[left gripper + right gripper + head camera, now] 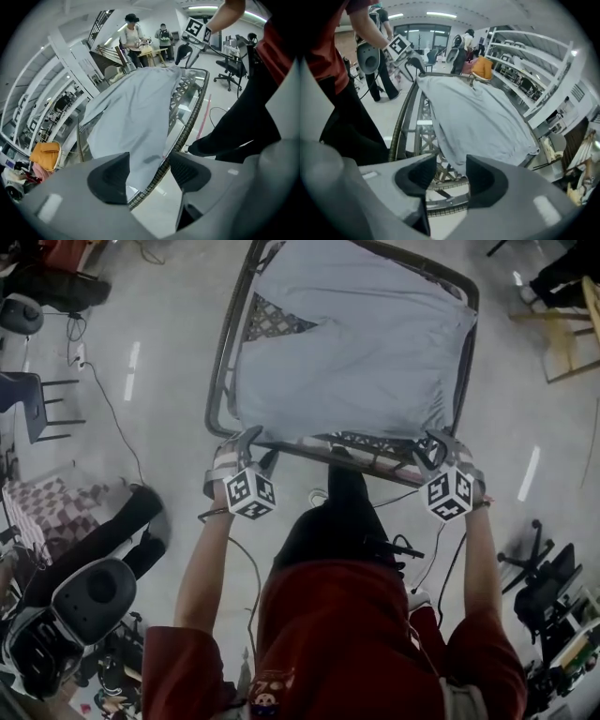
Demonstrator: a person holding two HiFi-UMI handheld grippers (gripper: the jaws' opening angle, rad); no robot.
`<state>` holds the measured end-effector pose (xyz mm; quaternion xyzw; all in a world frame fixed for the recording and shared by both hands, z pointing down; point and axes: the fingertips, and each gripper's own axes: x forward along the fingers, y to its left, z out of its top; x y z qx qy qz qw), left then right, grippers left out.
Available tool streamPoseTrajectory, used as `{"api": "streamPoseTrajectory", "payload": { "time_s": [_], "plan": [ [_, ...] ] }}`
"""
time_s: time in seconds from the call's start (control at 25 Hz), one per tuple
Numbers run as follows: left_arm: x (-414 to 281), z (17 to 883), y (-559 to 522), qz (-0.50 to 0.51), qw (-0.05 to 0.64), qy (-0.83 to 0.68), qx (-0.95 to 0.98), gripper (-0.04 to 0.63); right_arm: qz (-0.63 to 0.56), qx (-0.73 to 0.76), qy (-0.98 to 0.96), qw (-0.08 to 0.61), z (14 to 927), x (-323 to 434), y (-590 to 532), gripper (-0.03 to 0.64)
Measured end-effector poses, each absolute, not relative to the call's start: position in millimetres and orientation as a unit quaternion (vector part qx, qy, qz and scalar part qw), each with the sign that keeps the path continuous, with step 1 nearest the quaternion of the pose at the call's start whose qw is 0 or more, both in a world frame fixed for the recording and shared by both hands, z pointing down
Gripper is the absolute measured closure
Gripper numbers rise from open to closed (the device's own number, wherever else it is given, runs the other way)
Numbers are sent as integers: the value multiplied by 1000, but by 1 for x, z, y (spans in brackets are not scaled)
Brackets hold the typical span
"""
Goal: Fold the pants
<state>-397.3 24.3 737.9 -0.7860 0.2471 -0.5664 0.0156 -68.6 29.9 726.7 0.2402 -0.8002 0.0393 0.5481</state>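
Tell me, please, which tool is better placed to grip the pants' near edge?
Left, narrowly. The left tool is open with the pants lying between its jaws; the right tool, open too, has mostly frame in its gap.

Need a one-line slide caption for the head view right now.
Open left tongs and open right tongs poised at the near edge of grey pants spread on a rimmed table.

red shirt (349,638) | black trousers (330,521) | left gripper (251,444), right gripper (434,448) — grey, marker-cubed
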Motion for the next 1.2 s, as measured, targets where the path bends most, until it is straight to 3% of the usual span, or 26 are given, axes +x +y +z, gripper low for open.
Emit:
{"api": "streamPoseTrajectory", "payload": {
  "time_s": [0.36, 0.52, 0.56, 0.64, 0.72, 0.76, 1.2],
  "plan": [
    [-393, 742, 23, -598, 16, 173, -783, 340, -34, 150, -740, 655, 760, -14, 8, 420],
    [-399, 747, 17, -610, 23, 168, -774, 391, -38, 148, -731, 665, 758, -9, 2, 420],
    [-403, 749, 18, -613, 22, 166, -772, 430, -35, 147, -730, 666, 758, -11, 2, 427],
    [-407, 752, 21, -623, 23, 157, -766, 495, -35, 145, -732, 665, 759, -14, 2, 456],
    [-407, 756, 25, -630, 20, 151, -762, 570, -41, 153, -733, 662, 759, -13, 0, 578],
    [-406, 757, 27, -630, 17, 151, -761, 583, -42, 156, -732, 662, 760, -11, 0, 601],
    [-421, 747, 49, -629, 13, 176, -757, 584, -22, 172, -738, 652, 750, -21, 38, 607]
  ]
}}
